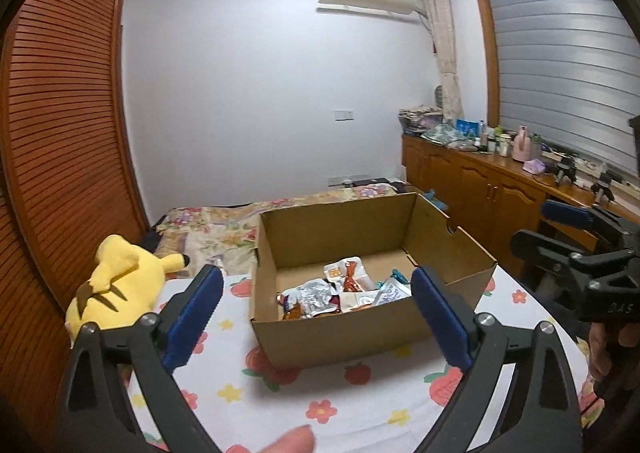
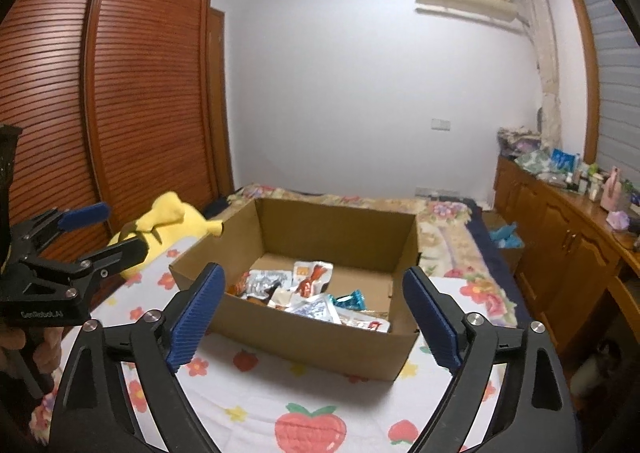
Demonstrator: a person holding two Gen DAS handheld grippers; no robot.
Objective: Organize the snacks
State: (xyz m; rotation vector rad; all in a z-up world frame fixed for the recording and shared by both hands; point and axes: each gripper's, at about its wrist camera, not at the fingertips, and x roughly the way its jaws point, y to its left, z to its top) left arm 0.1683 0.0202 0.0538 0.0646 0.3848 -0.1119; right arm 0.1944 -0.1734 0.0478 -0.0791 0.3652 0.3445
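An open cardboard box [image 1: 340,333] [image 2: 320,345] stands on the strawberry-print sheet [image 1: 280,405]. Inside lie several snack packets [image 1: 344,291] [image 2: 308,293]: silver pouches, an orange-and-white pack and a teal wrapper. My left gripper [image 1: 318,277] hovers in front of the box, its blue pads wide apart with nothing between them. My right gripper [image 2: 314,273] is also short of the box, open and empty. Each gripper shows in the other's view: the right gripper [image 1: 536,229] at the right edge, the left gripper [image 2: 124,229] at the left edge, both with jaws apart.
A yellow plush toy [image 1: 116,277] [image 2: 172,213] lies left of the box. A slatted wooden wardrobe [image 1: 60,113] stands on the left. To the right is a wooden cabinet [image 1: 480,189] with bottles on top. A floral bedspread [image 1: 224,225] stretches behind the box. A person's fingertip [image 1: 292,441] shows at the bottom.
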